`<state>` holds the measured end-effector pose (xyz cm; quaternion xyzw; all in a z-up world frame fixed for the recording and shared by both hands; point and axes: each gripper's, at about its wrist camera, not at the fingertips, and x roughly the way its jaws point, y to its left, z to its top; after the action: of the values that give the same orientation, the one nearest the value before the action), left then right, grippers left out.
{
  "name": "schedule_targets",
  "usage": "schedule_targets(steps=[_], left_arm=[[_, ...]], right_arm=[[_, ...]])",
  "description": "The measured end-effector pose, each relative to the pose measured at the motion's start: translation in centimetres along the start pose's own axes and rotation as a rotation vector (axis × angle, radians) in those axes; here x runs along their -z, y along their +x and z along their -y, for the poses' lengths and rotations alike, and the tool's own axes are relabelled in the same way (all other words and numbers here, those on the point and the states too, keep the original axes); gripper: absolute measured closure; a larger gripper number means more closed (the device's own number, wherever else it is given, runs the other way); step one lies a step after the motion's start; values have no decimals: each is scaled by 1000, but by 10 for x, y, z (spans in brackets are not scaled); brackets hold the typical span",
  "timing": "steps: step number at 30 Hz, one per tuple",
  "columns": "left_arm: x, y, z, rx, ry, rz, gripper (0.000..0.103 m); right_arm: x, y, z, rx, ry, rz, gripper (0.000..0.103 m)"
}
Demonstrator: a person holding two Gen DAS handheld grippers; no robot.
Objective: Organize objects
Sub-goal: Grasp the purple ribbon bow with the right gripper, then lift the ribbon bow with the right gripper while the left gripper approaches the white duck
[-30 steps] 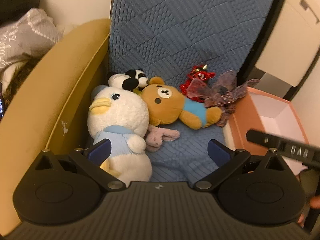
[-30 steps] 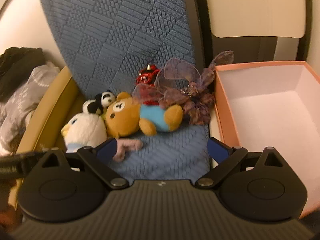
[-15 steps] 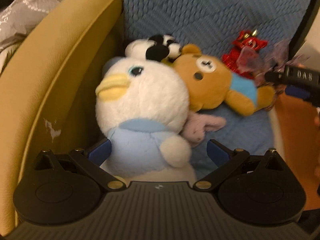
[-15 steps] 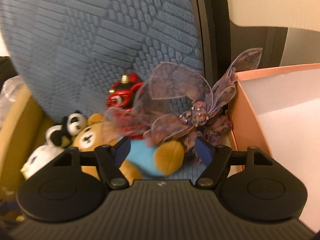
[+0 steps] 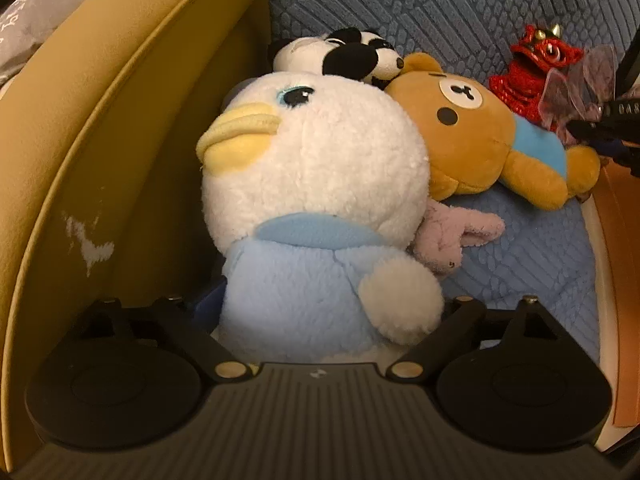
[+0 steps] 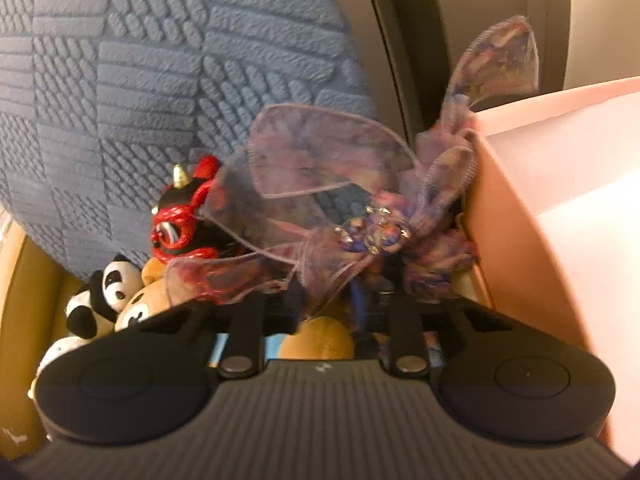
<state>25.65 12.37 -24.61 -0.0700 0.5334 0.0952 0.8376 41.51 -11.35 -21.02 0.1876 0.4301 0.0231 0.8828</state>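
Note:
A white duck plush (image 5: 316, 168) in a light blue top sits on the blue seat, its body between the fingers of my left gripper (image 5: 334, 302). Those jaws are closing and stand at the plush's sides without squeezing it. A brown bear plush (image 5: 468, 132), a panda plush (image 5: 348, 54), a small pink bunny (image 5: 452, 236) and a red horned figure (image 5: 532, 68) lie behind it. My right gripper (image 6: 332, 304) is closing, its jaws narrow on the lower folds of a purple ribbon bow (image 6: 340, 200). The bow lies beside the red figure (image 6: 184, 220).
A mustard armrest (image 5: 100, 120) walls the left side. The blue quilted cushion (image 6: 140, 80) forms the chair's back. A pink box (image 6: 540, 200) with a white inside stands open against the seat's right edge, close to the bow. Grey cloth (image 5: 36, 20) lies beyond the armrest.
My left gripper came down onto the duck plush, which now fills the space between its fingers. My right gripper moved in on the ribbon bow and its jaws narrowed from wide to nearly together.

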Motion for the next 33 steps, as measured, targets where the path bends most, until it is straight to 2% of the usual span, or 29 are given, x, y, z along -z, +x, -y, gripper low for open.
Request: schedule_targets(steps=[2, 6, 11, 13, 19, 25, 33], left_arm=[[1, -3, -2, 2, -14, 7, 14], [3, -9, -5, 24, -70, 6, 17], [15, -28, -5, 72, -125, 16, 19], [22, -36, -5, 86, -132, 26, 19], [48, -58, -3, 136, -145, 40, 19], [67, -69, -1, 168, -143, 48, 19], [86, -82, 4, 175, -109, 61, 19]], right_arm=[[0, -8, 0, -5, -9, 5, 90], [4, -31, -5, -4, -63, 24, 94], [19, -72, -12, 1, -141, 51, 96], [17, -81, -9, 3, -147, 51, 96], [41, -117, -7, -1, -167, 49, 96], [80, -149, -10, -31, -196, 7, 96], [134, -163, -5, -76, -178, -125, 96]])
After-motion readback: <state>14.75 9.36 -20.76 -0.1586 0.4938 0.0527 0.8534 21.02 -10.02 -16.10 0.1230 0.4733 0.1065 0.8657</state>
